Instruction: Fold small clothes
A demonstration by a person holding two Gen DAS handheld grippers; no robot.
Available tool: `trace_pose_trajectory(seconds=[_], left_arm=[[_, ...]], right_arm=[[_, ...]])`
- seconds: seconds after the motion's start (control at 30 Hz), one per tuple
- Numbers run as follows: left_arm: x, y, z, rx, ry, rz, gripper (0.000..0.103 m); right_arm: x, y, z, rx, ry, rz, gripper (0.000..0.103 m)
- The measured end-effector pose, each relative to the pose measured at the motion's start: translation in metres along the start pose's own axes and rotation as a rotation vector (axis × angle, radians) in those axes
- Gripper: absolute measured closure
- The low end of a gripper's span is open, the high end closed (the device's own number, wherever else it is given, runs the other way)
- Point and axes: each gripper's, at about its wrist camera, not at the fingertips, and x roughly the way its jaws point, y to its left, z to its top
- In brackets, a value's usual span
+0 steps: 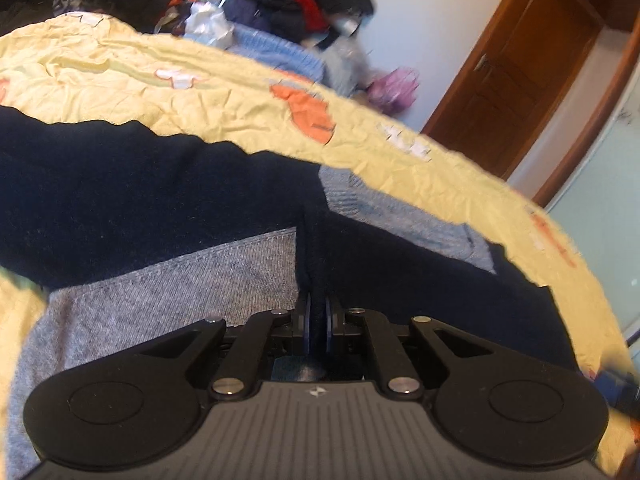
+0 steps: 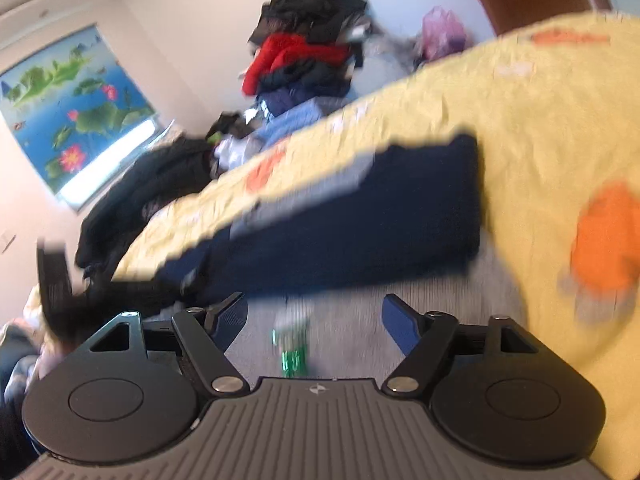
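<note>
I'm holding my left claw point(image 1: 319, 330) clamped on the navy sweater's point(image 1: 140, 184) fold; my right claw point(image 2: 315, 322), jaws apart and empty, is hovering over its grey hem point(image 2: 352, 320), body stretching ahead across the bed point(image 2: 540, 120).

I am in a home bedroom: a bed under a crumpled yellow sheet point(image 1: 224, 92), a heap of clothes point(image 2: 308, 60) against the wall, a wooden door point(image 1: 516, 64), a lotus-print window blind point(image 2: 68, 108).

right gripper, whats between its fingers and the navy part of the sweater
In the right wrist view, the open right gripper has only the sweater's own grey knit band in front of it, with a small green tag lying on that band.
</note>
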Motion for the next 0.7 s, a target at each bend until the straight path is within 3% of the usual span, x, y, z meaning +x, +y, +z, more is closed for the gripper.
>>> trace_pose_trajectory(seconds=[0.03, 0.1, 0.23, 0.33, 0.43, 0.6, 0.7], left_arm=[[-0.001, 0.008, -0.002, -0.045, -0.008, -0.031, 0.096], [0.0, 0.025, 0.0, -0.156, 0.001, -0.099, 0.095], [0.005, 0.053, -0.002, -0.314, 0.019, -0.217, 0.094], [0.004, 0.051, -0.003, -0.307, 0.015, -0.218, 0.094], [0.005, 0.051, -0.004, -0.309, 0.014, -0.219, 0.094], [-0.008, 0.059, 0.003, -0.376, 0.045, -0.202, 0.092], [-0.048, 0.086, 0.006, -0.46, -0.077, -0.194, 0.079]], right_arm=[[0.005, 0.002, 0.013, -0.005, -0.019, -0.005, 0.024], [0.026, 0.004, 0.037, -0.047, -0.006, -0.055, 0.011], [0.084, 0.006, 0.054, -0.185, 0.147, -0.254, 0.021], [0.106, 0.01, 0.04, -0.33, 0.193, -0.351, 0.019], [0.11, 0.014, 0.017, -0.47, 0.157, -0.384, 0.009], [0.109, 0.011, 0.019, -0.455, 0.134, -0.382, 0.006], [0.107, 0.013, 0.018, -0.449, 0.126, -0.374, 0.006]])
